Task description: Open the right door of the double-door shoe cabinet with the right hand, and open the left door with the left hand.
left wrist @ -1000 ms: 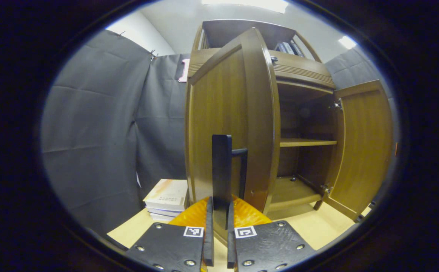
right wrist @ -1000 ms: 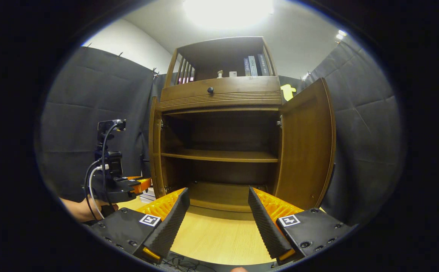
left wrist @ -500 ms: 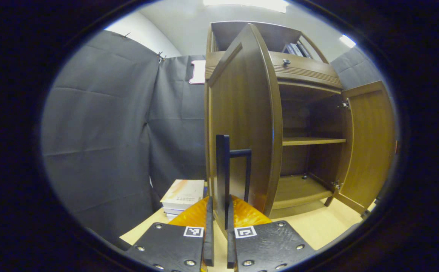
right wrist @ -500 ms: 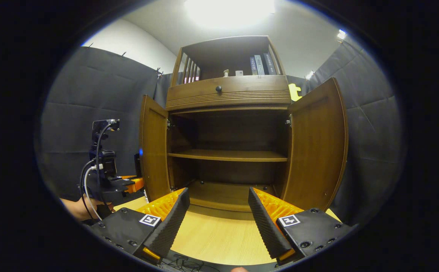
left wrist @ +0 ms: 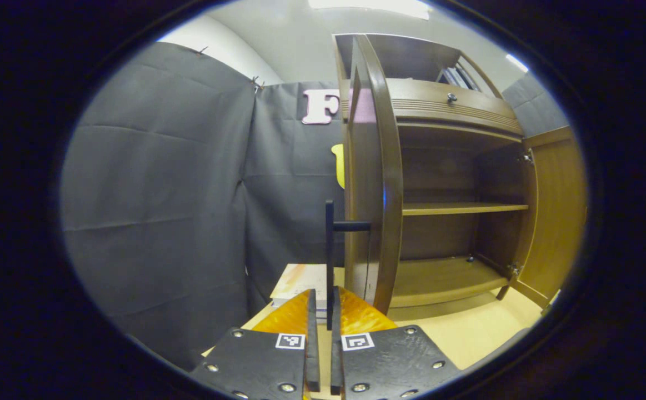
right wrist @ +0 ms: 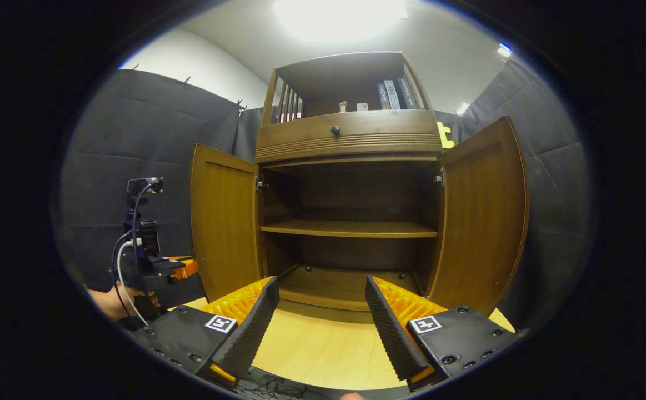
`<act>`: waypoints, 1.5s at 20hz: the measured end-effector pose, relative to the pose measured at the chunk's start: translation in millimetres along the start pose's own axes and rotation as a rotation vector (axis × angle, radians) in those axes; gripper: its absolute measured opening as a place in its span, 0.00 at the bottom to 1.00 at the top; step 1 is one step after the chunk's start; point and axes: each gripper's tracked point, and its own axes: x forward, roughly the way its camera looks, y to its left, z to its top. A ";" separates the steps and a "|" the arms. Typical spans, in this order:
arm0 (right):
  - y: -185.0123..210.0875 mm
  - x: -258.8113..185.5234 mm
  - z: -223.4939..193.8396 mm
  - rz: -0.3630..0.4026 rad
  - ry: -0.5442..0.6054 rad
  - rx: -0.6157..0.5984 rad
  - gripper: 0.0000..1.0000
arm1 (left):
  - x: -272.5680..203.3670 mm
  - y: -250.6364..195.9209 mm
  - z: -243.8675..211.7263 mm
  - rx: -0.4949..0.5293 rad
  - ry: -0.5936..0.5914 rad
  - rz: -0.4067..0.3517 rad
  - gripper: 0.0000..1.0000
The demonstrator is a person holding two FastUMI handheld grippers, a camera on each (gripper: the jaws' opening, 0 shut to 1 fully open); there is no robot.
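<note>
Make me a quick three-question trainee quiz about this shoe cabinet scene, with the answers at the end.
1. True or false: the left gripper is shut on the left door's handle.
2. How does the right gripper stand? A) shut on the right door B) open, holding nothing C) shut on the shelf
3. Fill in: beside the cabinet, behind the left door, lies a stack of ____.

Key: 1 true; 2 B; 3 books.

Stacked books (left wrist: pixel 299 278) (upright books (right wrist: pixel 394 94) above).

Wood tabletop (right wrist: pixel 323 355): shoe cabinet (right wrist: pixel 350 144), book stack (left wrist: pixel 300 278).
</note>
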 end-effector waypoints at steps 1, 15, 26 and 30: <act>3.5 0.5 2.0 0.002 -0.006 -0.001 0.98 | -5.6 11.6 2.5 0.011 -0.006 0.014 0.10; -44.4 -42.1 14.6 -0.046 -0.056 -0.003 0.96 | -123.7 -10.8 51.2 0.020 -0.061 -0.074 0.10; -108.5 -91.7 15.3 -0.116 -0.078 0.024 0.96 | -190.3 -77.1 48.8 0.028 -0.053 -0.139 0.17; -117.5 -99.5 16.3 -0.123 -0.079 0.026 0.96 | -208.2 -77.7 50.8 0.007 -0.068 -0.121 0.44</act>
